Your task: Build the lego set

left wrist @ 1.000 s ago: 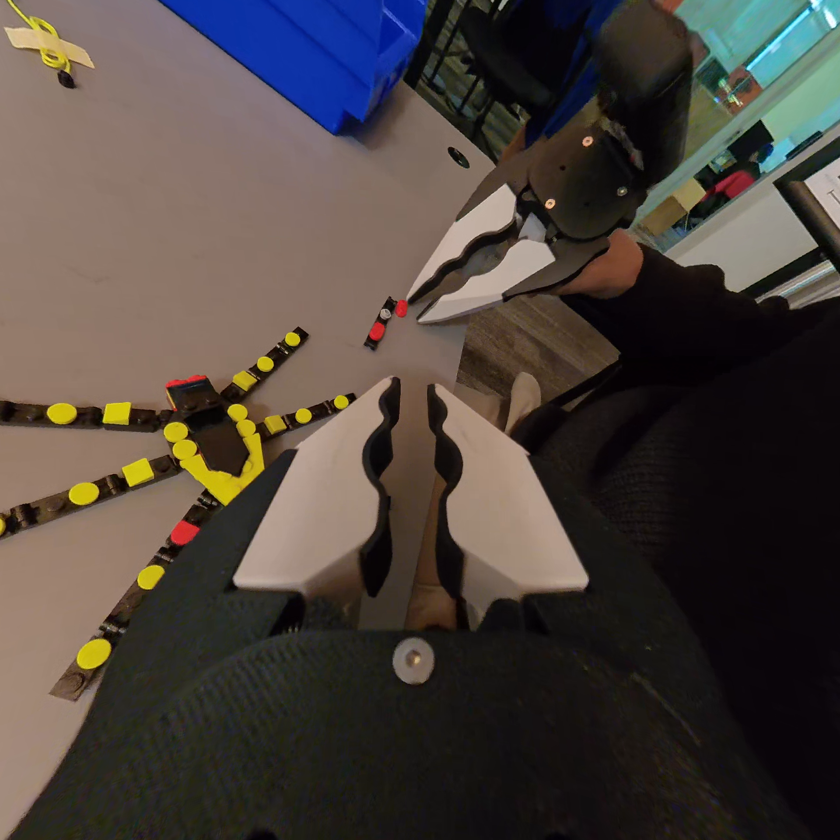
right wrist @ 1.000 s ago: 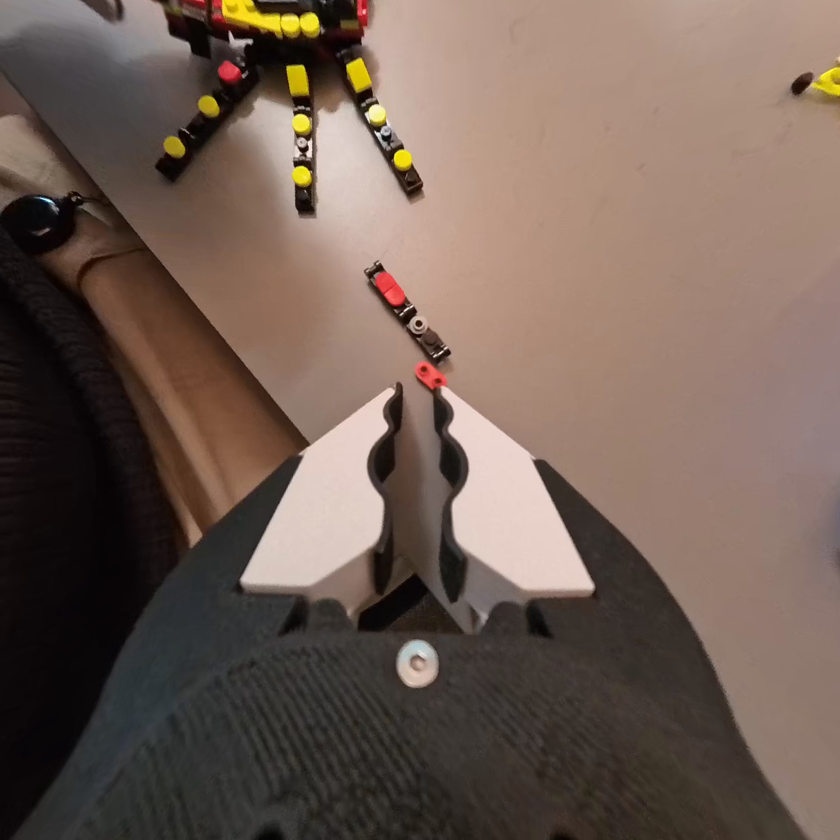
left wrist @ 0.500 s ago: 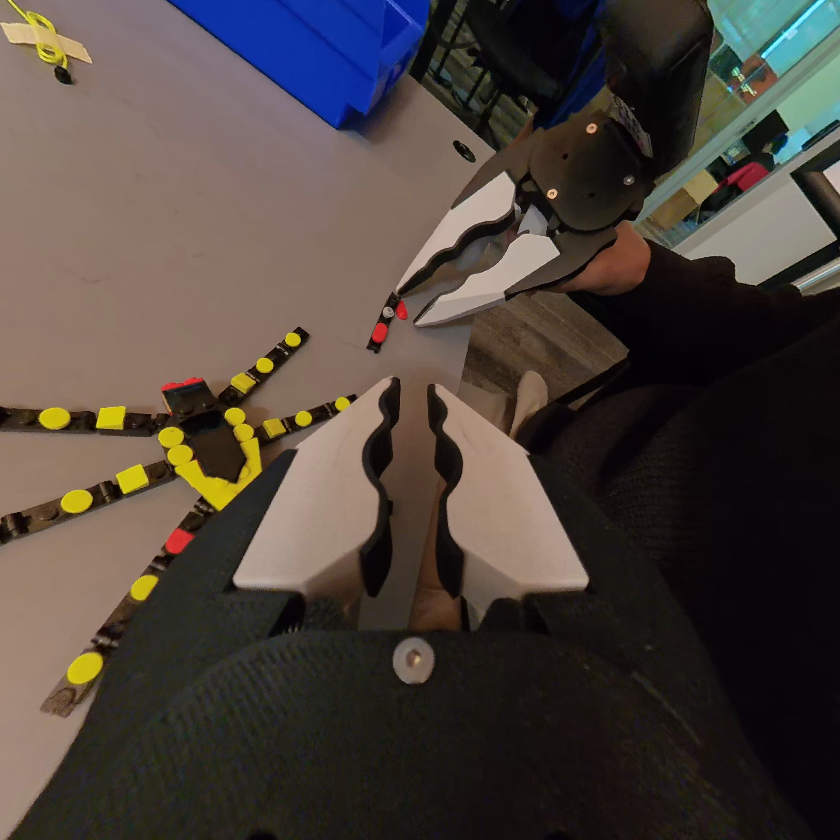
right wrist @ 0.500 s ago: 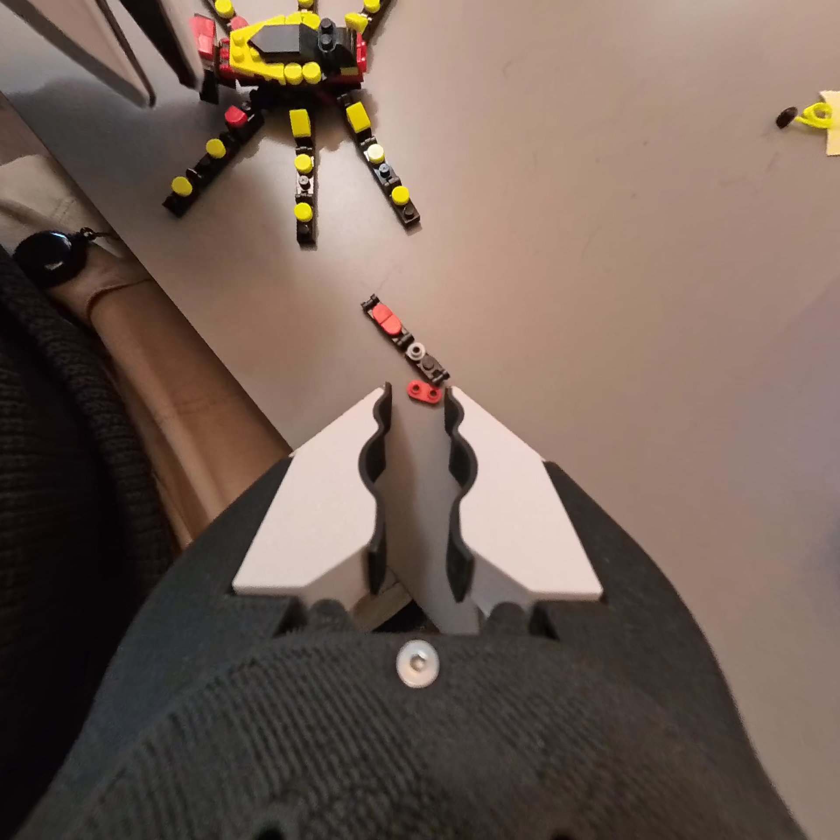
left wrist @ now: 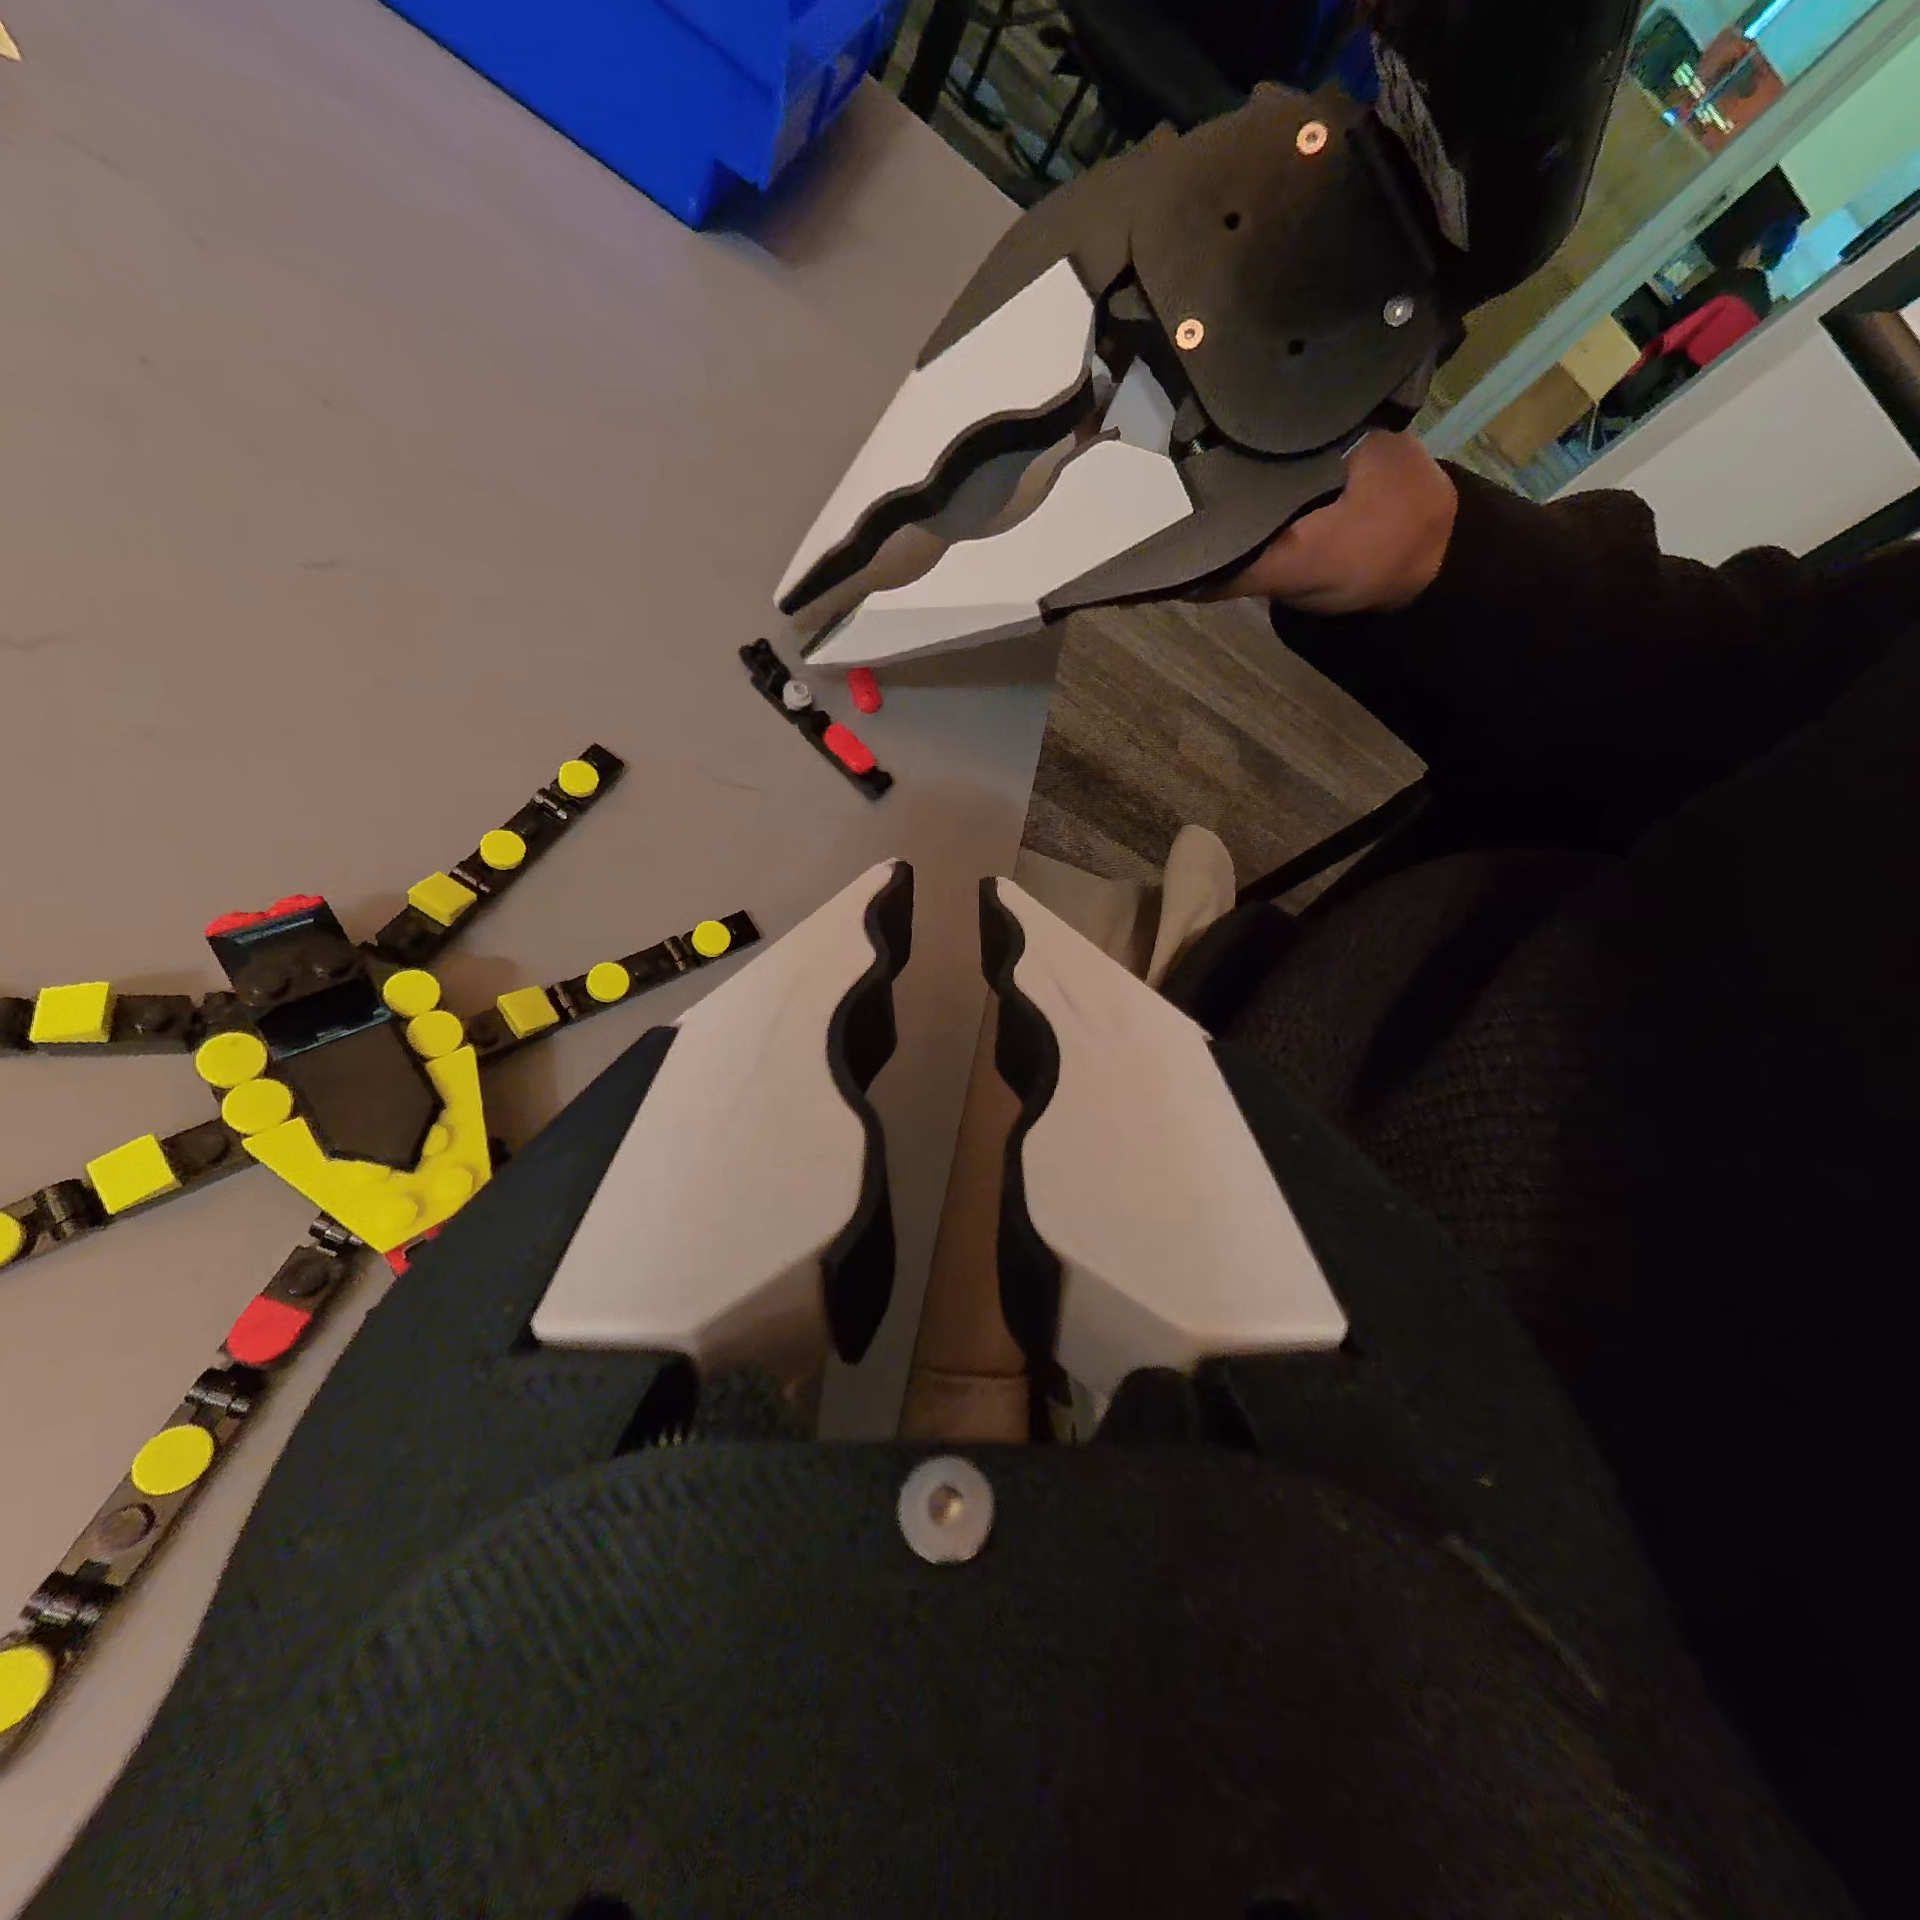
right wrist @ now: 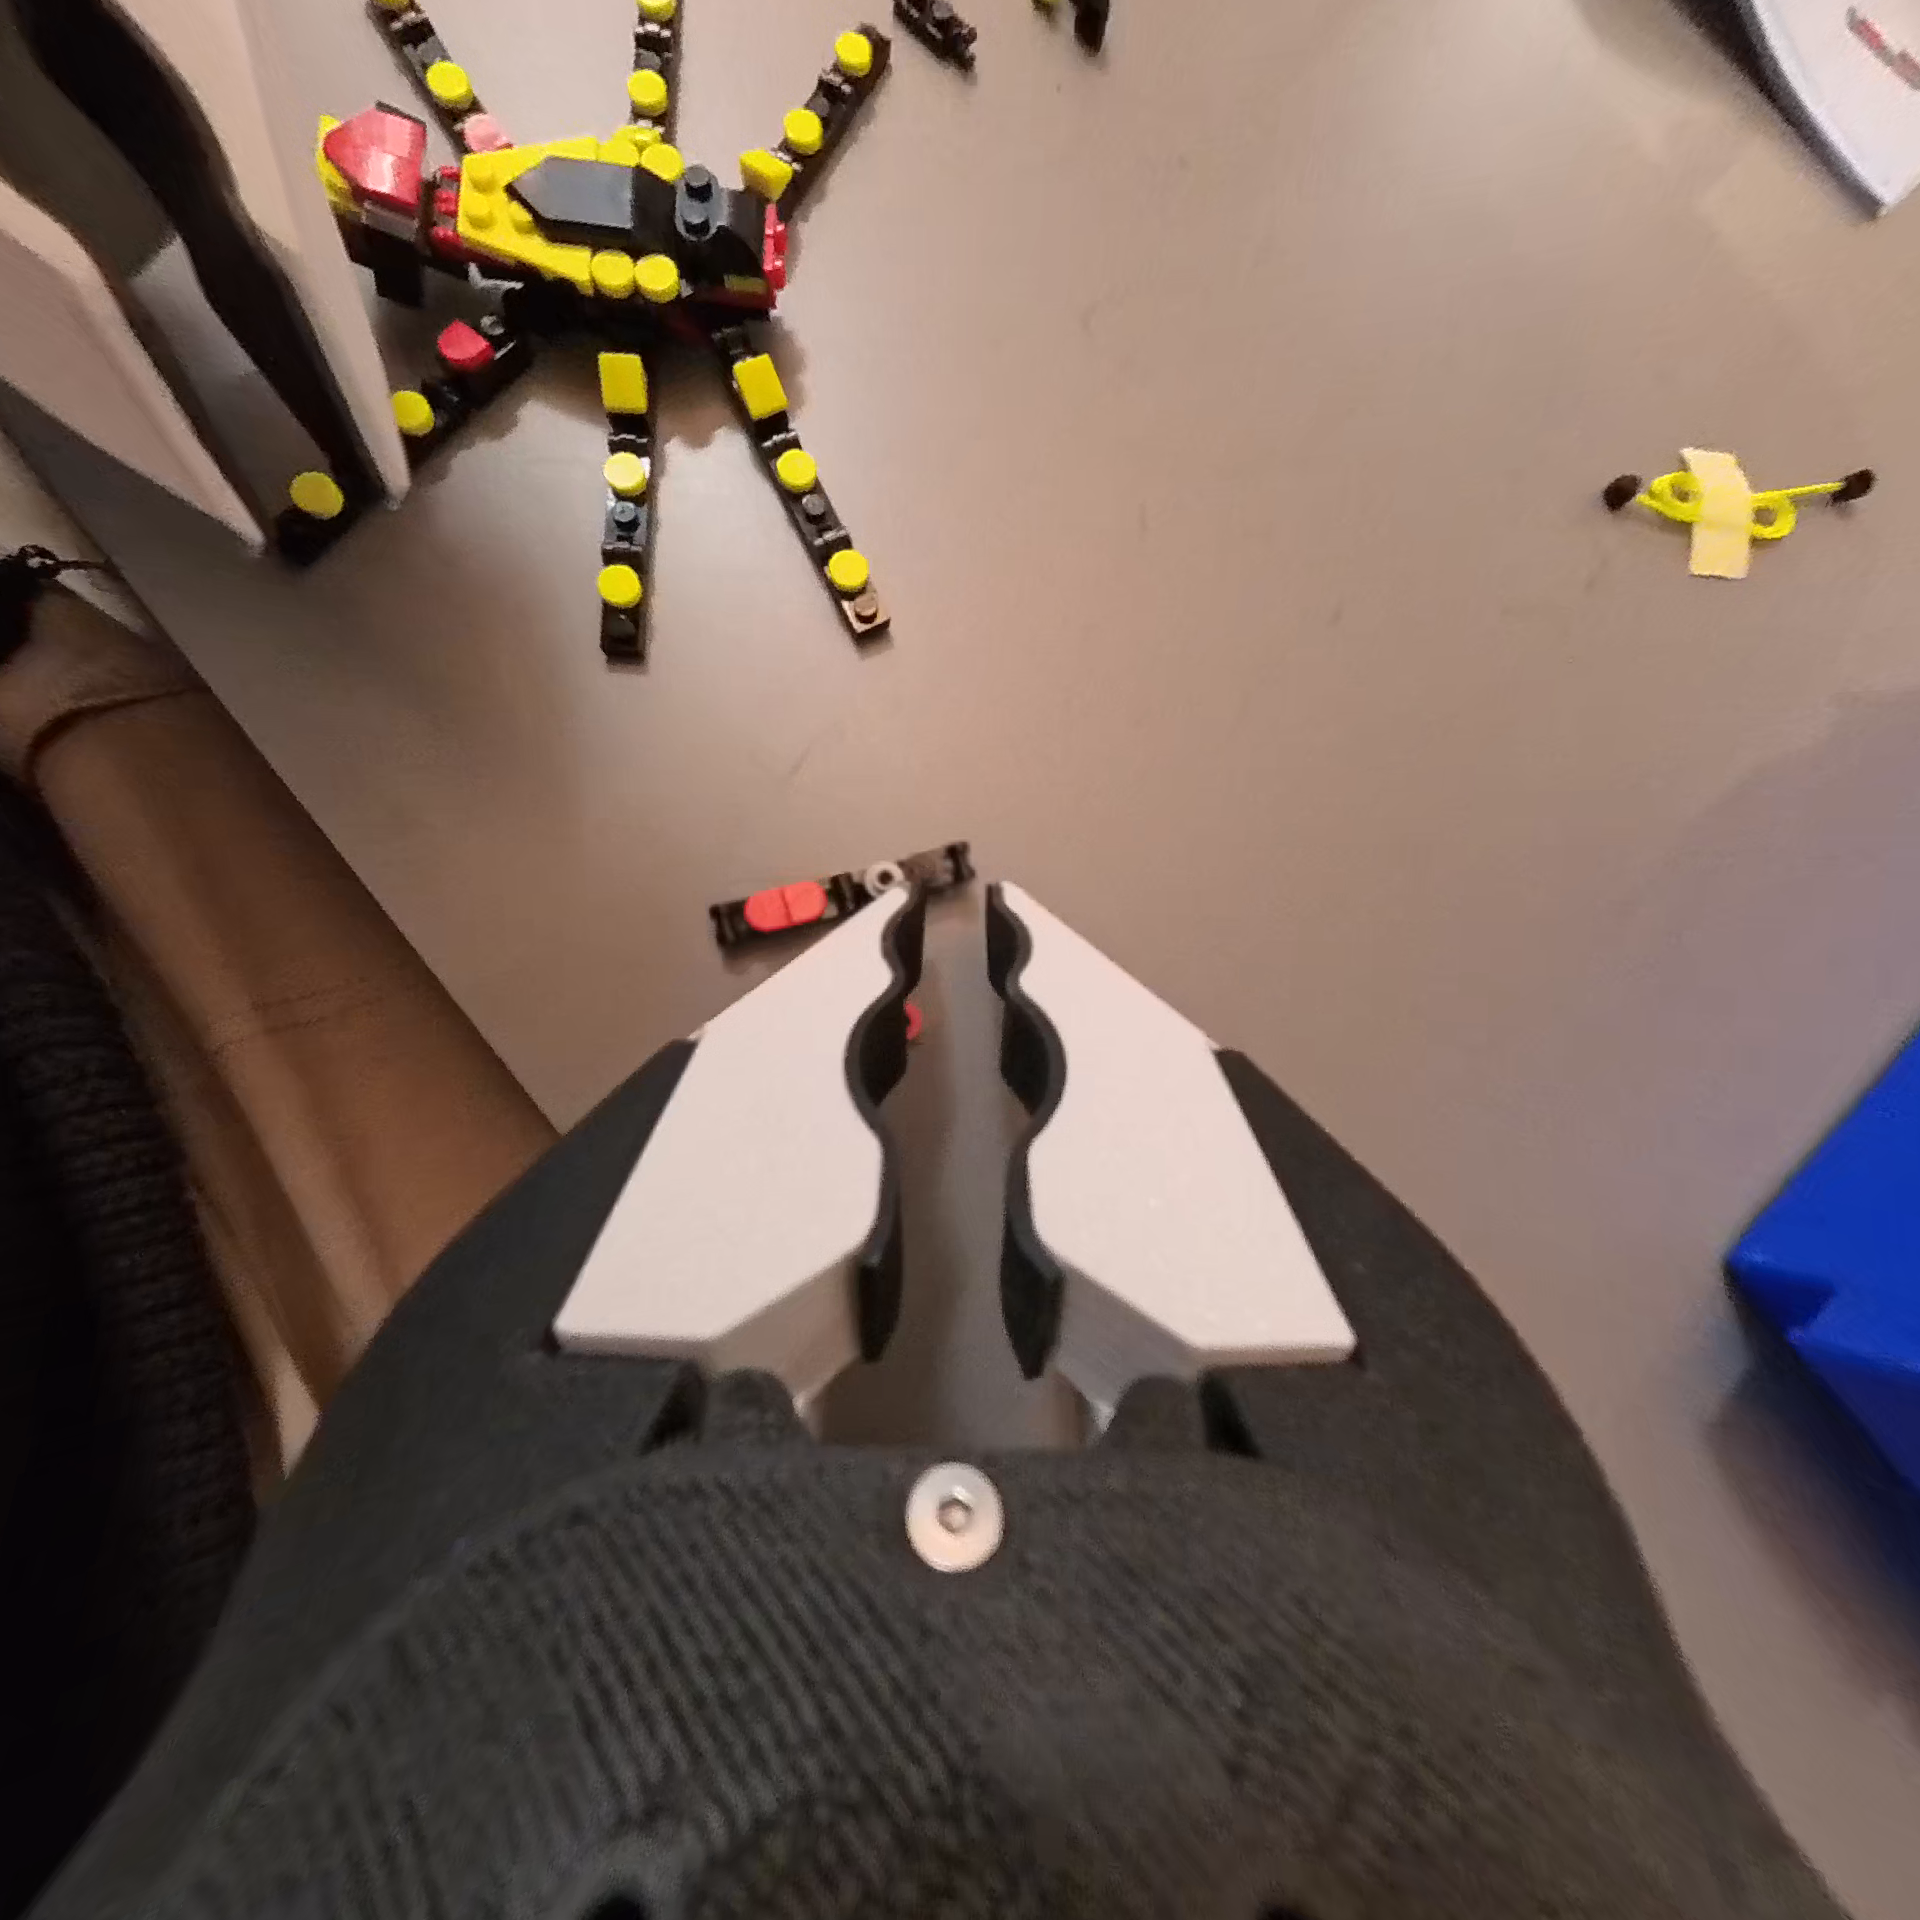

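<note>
Reaching our right gripper [right wrist: 954,902] over the small red piece [right wrist: 913,1021] beside the loose black leg strip [right wrist: 842,902].

We hold the right jaws a narrow gap apart, gripping nothing; the red piece lies on the grey table [right wrist: 1299,727] under that gap, close against the left finger and behind the tips. The strip runs crosswise just ahead of the tips, its long axis square to our fingers, the left tip at or over it. Our left gripper [left wrist: 945,883] hangs slightly open and empty near the table edge, farther off, with the spider model [right wrist: 592,218] beside it. A blue bin [right wrist: 1839,1247] sits well apart to the right.
</note>
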Available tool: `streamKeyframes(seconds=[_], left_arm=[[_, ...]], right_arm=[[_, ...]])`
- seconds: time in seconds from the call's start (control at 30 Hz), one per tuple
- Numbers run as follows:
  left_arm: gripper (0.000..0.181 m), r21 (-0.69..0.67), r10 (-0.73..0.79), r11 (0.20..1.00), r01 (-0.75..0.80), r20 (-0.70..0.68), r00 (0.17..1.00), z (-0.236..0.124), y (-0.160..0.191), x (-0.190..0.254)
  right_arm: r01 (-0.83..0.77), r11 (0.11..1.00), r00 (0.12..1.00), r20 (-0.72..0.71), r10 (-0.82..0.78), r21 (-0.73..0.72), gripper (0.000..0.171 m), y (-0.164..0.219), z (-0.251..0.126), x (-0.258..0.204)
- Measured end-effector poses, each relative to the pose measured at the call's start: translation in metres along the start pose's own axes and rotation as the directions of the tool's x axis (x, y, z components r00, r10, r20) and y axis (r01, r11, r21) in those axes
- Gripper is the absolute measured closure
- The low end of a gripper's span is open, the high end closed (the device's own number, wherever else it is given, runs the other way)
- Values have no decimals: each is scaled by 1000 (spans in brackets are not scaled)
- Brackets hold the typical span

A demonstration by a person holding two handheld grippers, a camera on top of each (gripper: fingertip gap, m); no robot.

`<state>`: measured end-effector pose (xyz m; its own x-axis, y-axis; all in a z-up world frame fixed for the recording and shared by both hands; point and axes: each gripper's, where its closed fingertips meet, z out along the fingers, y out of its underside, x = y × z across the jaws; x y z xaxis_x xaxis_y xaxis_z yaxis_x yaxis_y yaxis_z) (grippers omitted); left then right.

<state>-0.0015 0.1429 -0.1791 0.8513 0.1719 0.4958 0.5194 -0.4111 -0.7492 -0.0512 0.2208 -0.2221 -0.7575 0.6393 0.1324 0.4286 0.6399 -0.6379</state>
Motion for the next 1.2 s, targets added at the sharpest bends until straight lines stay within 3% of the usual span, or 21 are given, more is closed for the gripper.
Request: streamKeyframes(seconds=[0.43,0.63,1.2], left_arm=[[170,-11,-9,1000,9,-4,1000,8,3,3],[170,-10,-23,1000,23,-6,1000,8,3,1],[170,-15,-28,1000,27,-12,1000,8,4,1]], right_arm=[[-138,990,982,131,136,4,151,12,-10,-12],[-13,999,990,141,17,-29,154,13,-4,-28],[-26,1000,985,169,25,5,156,3,-4,-36]])
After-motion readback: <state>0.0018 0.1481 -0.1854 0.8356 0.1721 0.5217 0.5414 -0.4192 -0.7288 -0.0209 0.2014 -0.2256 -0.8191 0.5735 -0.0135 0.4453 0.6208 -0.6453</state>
